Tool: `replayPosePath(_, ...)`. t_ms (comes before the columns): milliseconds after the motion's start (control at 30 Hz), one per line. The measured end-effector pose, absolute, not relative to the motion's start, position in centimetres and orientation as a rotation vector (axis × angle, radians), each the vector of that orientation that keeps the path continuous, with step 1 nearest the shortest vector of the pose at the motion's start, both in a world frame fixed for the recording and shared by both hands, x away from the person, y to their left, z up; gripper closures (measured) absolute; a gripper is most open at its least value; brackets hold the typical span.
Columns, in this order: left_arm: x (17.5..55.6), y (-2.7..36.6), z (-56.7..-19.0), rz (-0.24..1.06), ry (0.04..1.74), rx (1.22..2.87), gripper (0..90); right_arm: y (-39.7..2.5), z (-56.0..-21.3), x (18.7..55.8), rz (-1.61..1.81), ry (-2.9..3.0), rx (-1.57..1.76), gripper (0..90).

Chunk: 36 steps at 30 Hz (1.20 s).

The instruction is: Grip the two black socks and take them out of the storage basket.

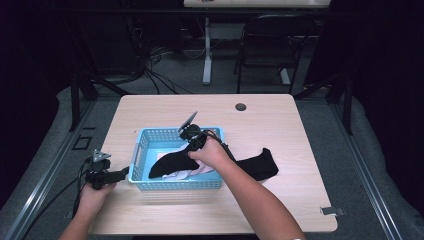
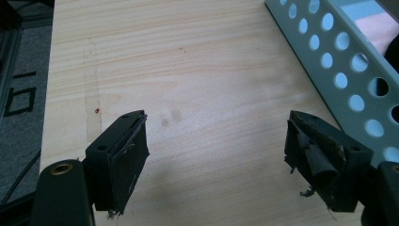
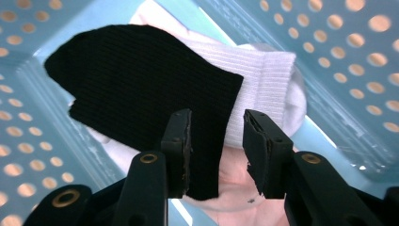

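You face a light wooden desk [image 1: 280, 125] with a round grommet hole [image 1: 241, 107] near its far edge. Beyond the desk stands a black folding chair [image 1: 272, 45], beside a white table leg [image 1: 207, 50], with cables [image 1: 155, 70] strewn over grey carpet [image 1: 320, 130]. The surroundings are dark.

A round dark grommet hole [image 1: 241, 107] is set near the far edge of the light wood worktop [image 1: 280, 130]. Beyond that edge, a black folding chair [image 1: 270, 45] and a white desk leg [image 1: 207, 50] are seen on the grey floor [image 1: 170, 82], with tangled cables [image 1: 150, 60] nearby.
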<state>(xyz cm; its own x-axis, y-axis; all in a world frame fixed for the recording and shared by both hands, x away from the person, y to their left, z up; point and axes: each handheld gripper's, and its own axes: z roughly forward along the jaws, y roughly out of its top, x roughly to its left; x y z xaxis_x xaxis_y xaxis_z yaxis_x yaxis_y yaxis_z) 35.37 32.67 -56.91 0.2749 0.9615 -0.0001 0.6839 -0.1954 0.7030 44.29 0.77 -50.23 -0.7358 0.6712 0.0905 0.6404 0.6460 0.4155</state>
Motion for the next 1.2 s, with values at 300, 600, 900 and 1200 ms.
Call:
replayPosePath(300,35.4,32.6,-56.9,0.606,1.473,1.958,21.7,1.3,-51.8,45.2,0.554,2.815,1.183,61.8)
replayPosePath(600,35.4,32.7,-56.9,0.607,1.473,1.955,21.7,1.5,-52.4,45.4,0.569,2.851,1.232,71.7)
replayPosePath(900,35.4,32.7,-56.9,0.607,1.474,1.955,21.7,1.5,-51.3,44.7,0.603,2.85,1.135,86.3)
replayPosePath(1200,35.4,32.6,-56.9,0.604,1.475,1.958,21.7,1.7,-47.8,42.8,0.739,2.824,1.007,86.9)
